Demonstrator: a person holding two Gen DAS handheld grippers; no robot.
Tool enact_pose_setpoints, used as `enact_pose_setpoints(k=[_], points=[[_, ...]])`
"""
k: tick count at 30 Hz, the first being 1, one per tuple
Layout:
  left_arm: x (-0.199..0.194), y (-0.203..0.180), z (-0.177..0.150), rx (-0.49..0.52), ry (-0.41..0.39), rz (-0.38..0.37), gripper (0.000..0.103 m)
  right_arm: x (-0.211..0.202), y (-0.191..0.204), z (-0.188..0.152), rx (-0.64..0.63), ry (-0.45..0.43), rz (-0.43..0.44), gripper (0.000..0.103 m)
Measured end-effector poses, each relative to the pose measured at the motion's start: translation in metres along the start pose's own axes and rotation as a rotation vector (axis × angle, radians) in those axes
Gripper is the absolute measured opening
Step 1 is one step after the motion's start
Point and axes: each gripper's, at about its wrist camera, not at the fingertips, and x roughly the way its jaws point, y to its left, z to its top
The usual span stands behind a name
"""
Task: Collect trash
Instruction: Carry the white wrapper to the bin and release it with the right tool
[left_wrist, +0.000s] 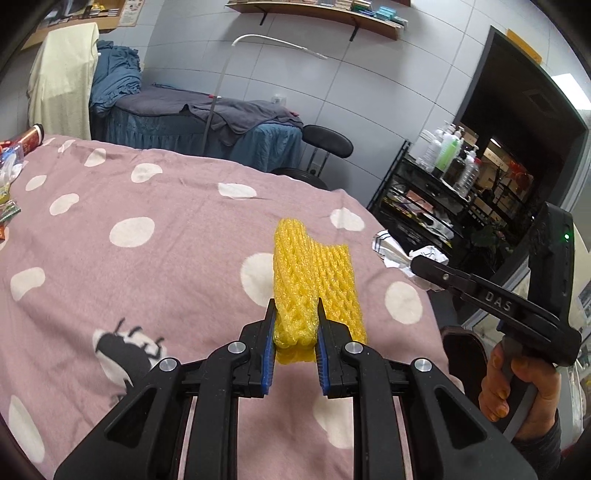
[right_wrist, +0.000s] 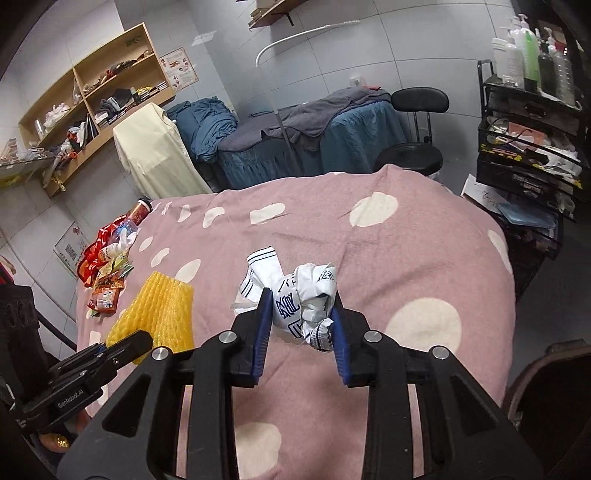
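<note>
The yellow foam net (left_wrist: 312, 284) is pinched between the pads of the left gripper (left_wrist: 295, 314), and the crumpled white wrapper (right_wrist: 295, 299) is clamped in the right gripper (right_wrist: 301, 306), both carried above the pink dotted bedspread (left_wrist: 147, 295). The step is judged to be transport to a bin, which is not seen. Both grips are best kept firm, since such light, springy pieces are easily dropped. More litter (right_wrist: 107, 273) is left at the bed's far edge.

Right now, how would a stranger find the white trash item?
Start at the pink dotted blanket on the bed. Above its middle, the right claw grips a crumpled white paper with dark blue print, unlike the yellow foam net.
</note>
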Motion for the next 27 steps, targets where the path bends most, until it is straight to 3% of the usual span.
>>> enact_pose_setpoints(k=[14, 27], points=[[-0.016, -0.056, -0.039, 0.064, 0.022, -0.107, 0.018, -0.099, -0.048, -0.073, 0.116, -0.111, -0.110, 0.031], [-0.007, -0.115, -0.062, 0.162, 0.063, -0.198, 0.018, -0.157, -0.104, -0.133, 0.259, -0.192, -0.306, 0.031]])
